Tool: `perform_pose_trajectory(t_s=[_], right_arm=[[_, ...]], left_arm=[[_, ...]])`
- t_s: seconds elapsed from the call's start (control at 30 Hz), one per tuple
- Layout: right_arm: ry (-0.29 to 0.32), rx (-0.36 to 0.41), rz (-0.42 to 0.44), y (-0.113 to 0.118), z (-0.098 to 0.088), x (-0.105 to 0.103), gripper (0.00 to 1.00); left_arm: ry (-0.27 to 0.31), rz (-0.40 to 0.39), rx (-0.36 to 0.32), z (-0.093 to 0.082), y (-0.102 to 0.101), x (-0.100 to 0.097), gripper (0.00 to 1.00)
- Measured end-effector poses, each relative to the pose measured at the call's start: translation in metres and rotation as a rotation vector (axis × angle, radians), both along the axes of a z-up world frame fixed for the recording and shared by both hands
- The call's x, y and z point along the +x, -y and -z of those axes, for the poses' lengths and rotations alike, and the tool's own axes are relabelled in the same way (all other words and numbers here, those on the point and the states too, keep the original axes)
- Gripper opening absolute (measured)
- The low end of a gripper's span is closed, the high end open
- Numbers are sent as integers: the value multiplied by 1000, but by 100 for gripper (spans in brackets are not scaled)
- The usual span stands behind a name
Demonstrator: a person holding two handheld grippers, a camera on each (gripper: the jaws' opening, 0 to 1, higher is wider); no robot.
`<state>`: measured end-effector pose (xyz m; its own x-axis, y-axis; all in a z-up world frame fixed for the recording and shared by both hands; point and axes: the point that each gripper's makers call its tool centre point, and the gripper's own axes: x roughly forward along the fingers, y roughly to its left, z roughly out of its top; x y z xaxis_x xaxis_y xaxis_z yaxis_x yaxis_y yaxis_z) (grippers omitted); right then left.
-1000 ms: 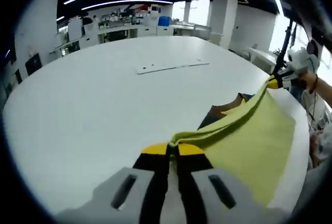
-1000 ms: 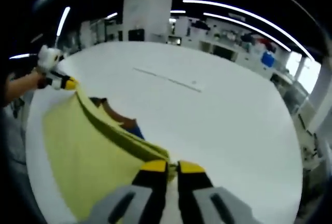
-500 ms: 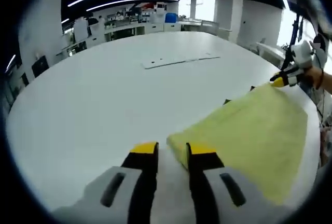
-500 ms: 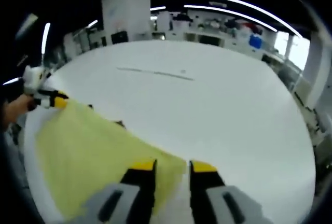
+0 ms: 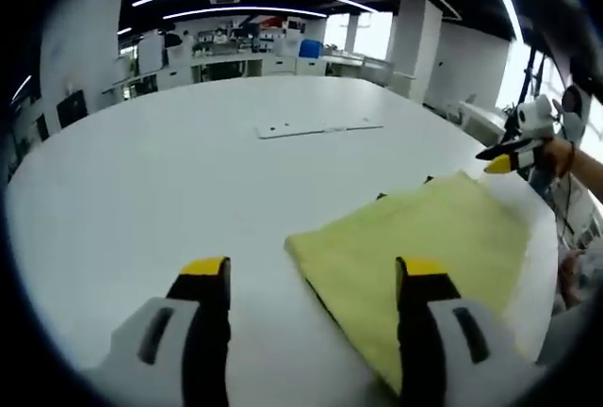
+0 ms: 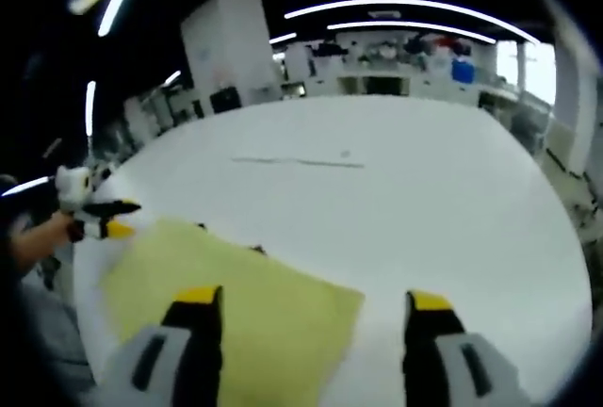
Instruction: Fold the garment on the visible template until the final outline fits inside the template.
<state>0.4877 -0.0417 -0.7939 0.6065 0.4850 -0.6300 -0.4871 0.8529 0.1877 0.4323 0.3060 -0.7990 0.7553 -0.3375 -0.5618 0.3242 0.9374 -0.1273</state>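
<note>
Left gripper view: the left gripper (image 5: pixel 314 280) has its two yellow-tipped jaws spread wide, nothing between them but bare table and a corner of cloth. The yellow garment (image 5: pixel 429 247) lies flat on the white table (image 5: pixel 170 171), folded, its near corner reaching in between the jaws while the right jaw overlaps its edge in the picture; whether that jaw touches the cloth cannot be told. Two small dark bits of cloth peek out along the garment's far edge. Farther back on the table sits a thin flat white strip (image 5: pixel 318 127), well apart from the garment. At the right side of the view the right gripper (image 5: pixel 497 159) hangs just past the garment's far corner, held by a person's hand (image 5: pixel 565 155); its yellow-tipped jaws look parted and hold no cloth. Beyond the table, desks, white pillars and ceiling light strips.

Right gripper view: the right gripper (image 6: pixel 316 301) also stands wide open, gripping nothing. The garment (image 6: pixel 236 308) lies flat on the table (image 6: pixel 452 200), its near corner between the jaws and its body running off behind the left jaw. The thin strip (image 6: pixel 300 162) lies farther up the table, apart from the cloth. At the left side the left gripper (image 6: pixel 115 219), in a person's hand (image 6: pixel 38 237), sits just beside the garment's far corner, jaws parted, free of the cloth.
</note>
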Motion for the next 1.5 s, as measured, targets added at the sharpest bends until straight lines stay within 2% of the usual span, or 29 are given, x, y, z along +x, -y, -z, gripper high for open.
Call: perform_pose_trajectory(t_s=[0.1,0.2,0.23,0.4,0.57,0.7,0.8,0.93,1.03,1.13,1.4,1.5], right_arm=[[-7,24,-10,0,-7,-16,87],[-9,37,-20,-1,-12,-28,88],[-7,39,-24,0,-14,-35,88],[-11,39,-48,3,-11,-51,88],[-22,45,-59,7,-10,-73,86],[-37,50,-68,7,-5,-92,84],[-40,42,-68,8,0,-102,76],[-44,34,-63,11,7,-110,67],[-48,35,-55,14,11,-119,61],[-67,27,-49,17,18,-127,56],[-92,-20,-62,24,40,-144,39],[-104,-17,-65,26,44,-148,30]], left_arm=[[5,6,-5,-4,1,-12,75],[7,14,2,-9,7,-27,76],[8,16,9,-8,4,-26,76],[22,51,22,-13,10,-47,76],[20,52,34,-10,10,-62,73],[6,35,7,-7,11,-73,69],[-22,36,19,3,13,-80,63],[-43,40,5,11,17,-92,46],[-53,28,-13,19,18,-99,39],[-69,13,-2,24,16,-104,33],[-85,5,-15,32,19,-112,29],[-92,22,-9,36,19,-112,23]])
